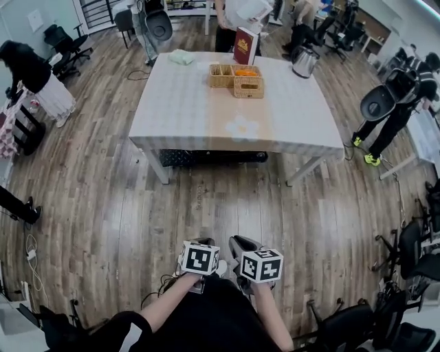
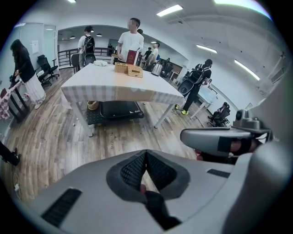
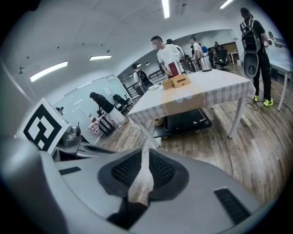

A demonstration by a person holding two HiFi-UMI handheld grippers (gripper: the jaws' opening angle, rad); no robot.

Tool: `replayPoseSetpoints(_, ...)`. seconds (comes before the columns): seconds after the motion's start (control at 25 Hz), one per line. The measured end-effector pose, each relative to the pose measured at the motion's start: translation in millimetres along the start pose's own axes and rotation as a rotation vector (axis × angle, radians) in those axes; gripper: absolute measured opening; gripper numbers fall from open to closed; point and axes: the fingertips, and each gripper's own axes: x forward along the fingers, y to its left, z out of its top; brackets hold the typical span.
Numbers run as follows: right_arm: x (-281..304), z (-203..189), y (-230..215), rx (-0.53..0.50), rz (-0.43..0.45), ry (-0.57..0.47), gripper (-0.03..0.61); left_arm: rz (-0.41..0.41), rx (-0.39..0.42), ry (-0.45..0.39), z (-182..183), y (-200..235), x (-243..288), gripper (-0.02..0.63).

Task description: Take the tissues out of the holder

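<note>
Short of the table (image 1: pixel 199 103) — left gripper (image 2: pixel 145 153) closed empty, right gripper (image 3: pixel 145 151) barely ajar — tissues in the holder (image 1: pixel 248 88), likely flimsy, want a light edge pinch.

Baskets (image 1: pixel 237 79) sit on the table (image 1: pixel 192 110), kettle (image 1: pixel 304 62) right of them.

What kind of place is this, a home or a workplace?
Most likely an open-plan office or lab: rolling office chairs along the edges, long ceiling strip lights, and several people standing around a cloth-covered table.
</note>
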Motion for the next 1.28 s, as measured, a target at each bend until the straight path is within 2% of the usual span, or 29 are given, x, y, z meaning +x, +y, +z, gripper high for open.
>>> replayPoseSetpoints(0.08,0,6,-7,-0.009,0.02,0.007,0.065,0.011,-0.007,-0.009,8,-6,5,0.006)
replayPoseSetpoints(0.4,6,22,-21,-0.018,0.057,0.011,0.066,0.042,-0.057,0.008,19,-15,9,0.006)
replayPoseSetpoints(0.64,11,22,-25,0.003,0.073,0.013,0.066,0.03,-0.068,0.02,25,-17,17,0.006)
replayPoseSetpoints(0.84,16,34,-37,0.003,0.06,0.015,0.066,0.008,-0.059,0.02,45,-17,33,0.006)
replayPoseSetpoints(1.04,24,63,-54,0.0,0.024,0.01,0.066,-0.016,-0.053,0.021,79,-11,52,0.006)
replayPoseSetpoints(1.28,47,123,-66,-0.022,0.006,-0.02,0.066,-0.026,-0.041,0.011,131,4,71,0.006)
